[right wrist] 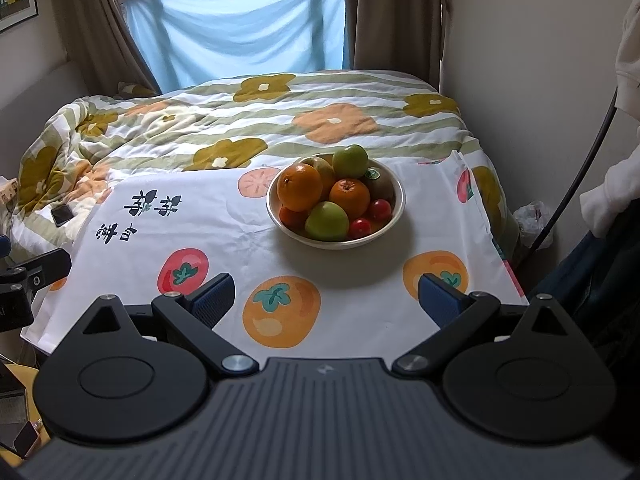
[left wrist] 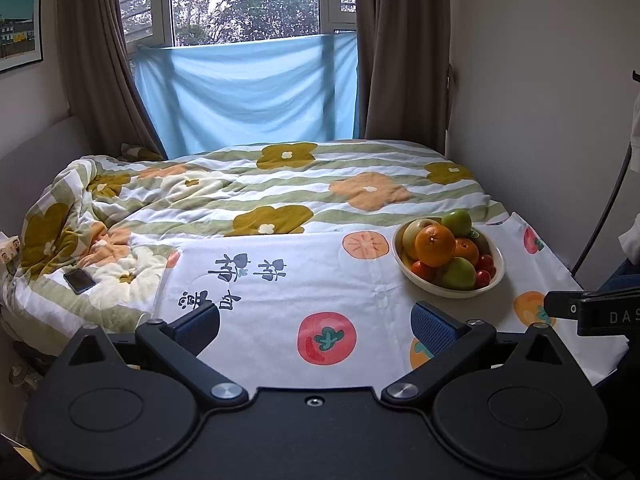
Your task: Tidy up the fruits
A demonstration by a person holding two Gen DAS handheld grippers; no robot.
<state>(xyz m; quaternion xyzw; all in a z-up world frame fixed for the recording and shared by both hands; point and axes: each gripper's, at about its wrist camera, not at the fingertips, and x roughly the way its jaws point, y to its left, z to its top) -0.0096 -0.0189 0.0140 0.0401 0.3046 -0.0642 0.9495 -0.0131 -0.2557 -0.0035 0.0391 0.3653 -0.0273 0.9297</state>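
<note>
fruit bowl full, both grippers empty

the left gripper (left wrist: pixel 316 330) w/ black arms & blue ribbed pads hung low over the white cloth printed w/ persimmons & tomatoes (left wrist: pixel 280 292), fingers spread wide, nothing btwn them. the right gripper (right wrist: pixel 326 300), same build, was also spread wide & held nothing; its black body showed at the right edge of the left wrist view.

the cream round bowl (right wrist: pixel 394 210) sat on the cloth, straight ahead of the right gripper & fwd-right of the left one, apart from both. it was heaped: a large orange (right wrist: pixel 299 187) at left, a smaller orange (right wrist: pixel 349 197) beside it, a green apple (right wrist: pixel 351 161) at the back, a yellow-green apple (right wrist: pixel 327 221) at the front, two red cherry tomatoes (right wrist: pixel 380 209) at right, a brown kiwi w/ a green sticker (right wrist: pixel 378 184) behind them.

the cloth lay over a quilt w/ green stripes & flowers (left wrist: pixel 240 184). a dark phone (left wrist: pixel 79 281) lay on the quilt's rumpled left part, well apart from the bowl.
</note>
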